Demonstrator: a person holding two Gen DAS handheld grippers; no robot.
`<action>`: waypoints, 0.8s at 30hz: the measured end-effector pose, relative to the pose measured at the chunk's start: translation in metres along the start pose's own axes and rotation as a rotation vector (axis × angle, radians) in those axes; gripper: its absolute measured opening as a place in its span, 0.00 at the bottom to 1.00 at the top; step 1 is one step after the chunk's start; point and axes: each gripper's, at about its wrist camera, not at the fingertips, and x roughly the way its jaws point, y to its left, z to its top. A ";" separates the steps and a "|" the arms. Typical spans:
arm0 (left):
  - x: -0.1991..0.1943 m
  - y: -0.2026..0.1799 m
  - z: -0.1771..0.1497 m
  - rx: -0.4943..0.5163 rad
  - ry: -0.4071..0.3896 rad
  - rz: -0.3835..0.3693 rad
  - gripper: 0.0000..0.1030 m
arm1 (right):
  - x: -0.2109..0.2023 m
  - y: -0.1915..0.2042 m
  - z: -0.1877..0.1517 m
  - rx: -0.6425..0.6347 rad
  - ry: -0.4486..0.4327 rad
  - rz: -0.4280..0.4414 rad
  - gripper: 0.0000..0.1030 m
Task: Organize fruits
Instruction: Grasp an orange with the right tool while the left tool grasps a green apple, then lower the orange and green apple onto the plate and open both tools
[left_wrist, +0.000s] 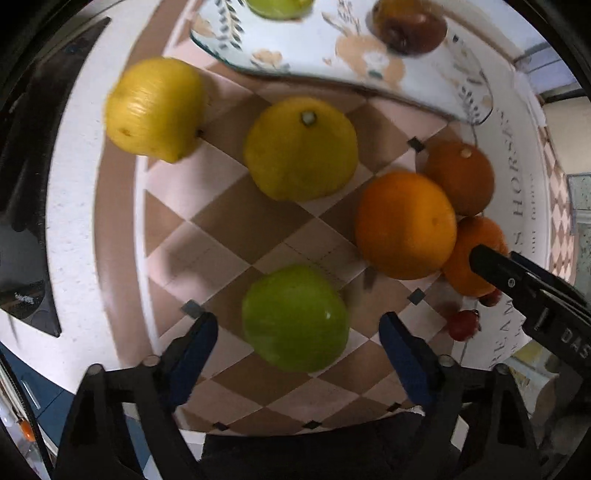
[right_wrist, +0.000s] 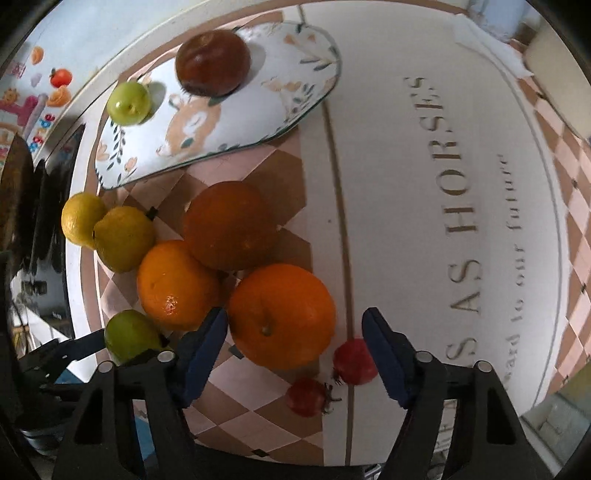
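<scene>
The left gripper (left_wrist: 297, 345), fingers wide, has the round green apple (left_wrist: 295, 317) centred just ahead between them, nearer than the right gripper (right_wrist: 295, 349), also wide.

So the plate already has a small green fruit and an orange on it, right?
Not quite. In the right wrist view the plate holds the small green fruit and a dark reddish-brown fruit, not an orange.

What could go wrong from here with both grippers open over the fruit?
1. The left gripper frames a round green apple; an off-centre close might roll it.
2. The right gripper frames an orange touching other oranges, so a finger could nudge them.
3. Two small red fruits lie beside it and could get knocked.
</scene>
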 end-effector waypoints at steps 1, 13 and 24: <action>0.004 -0.001 0.000 0.004 0.001 -0.004 0.68 | 0.003 0.001 0.001 -0.010 0.003 0.004 0.72; 0.006 0.007 -0.013 -0.001 -0.064 0.035 0.54 | 0.017 0.019 -0.020 -0.070 0.072 0.054 0.65; 0.001 0.006 -0.007 0.004 -0.078 0.045 0.54 | 0.022 0.017 -0.015 -0.083 0.099 0.059 0.64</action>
